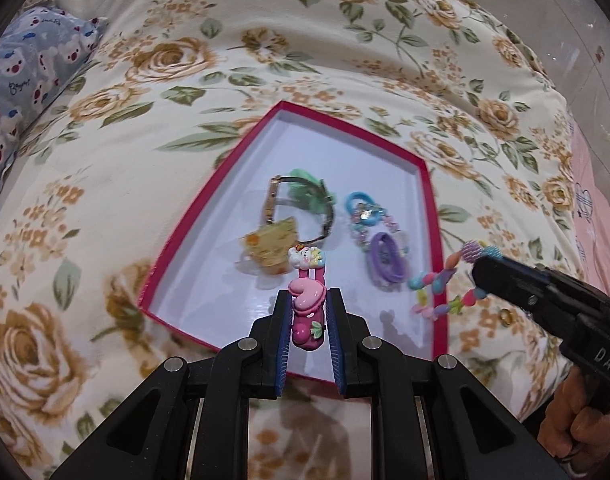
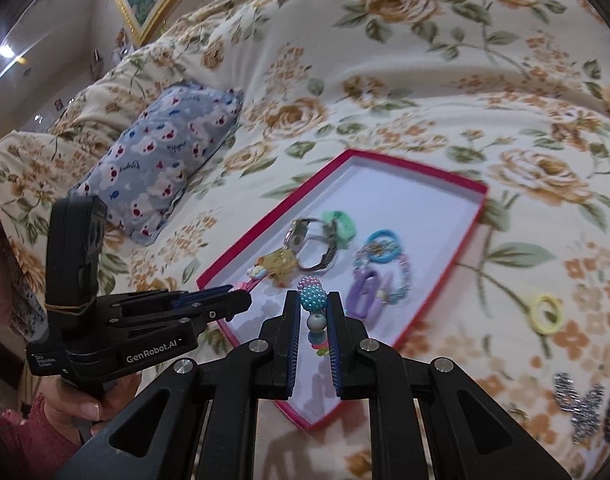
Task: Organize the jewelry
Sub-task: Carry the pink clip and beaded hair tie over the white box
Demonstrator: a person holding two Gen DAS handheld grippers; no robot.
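Fingers pinch the pink hair clip — above the tray.

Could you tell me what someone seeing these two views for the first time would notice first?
Most striking is the red-rimmed box with its white floor, lying on the floral bedspread and already holding hair ties and a watch. Just above its near edge, the left gripper has its jaws shut on a pink cartoon hair clip. The right gripper grips a colourful bead bracelet over the box's near part.
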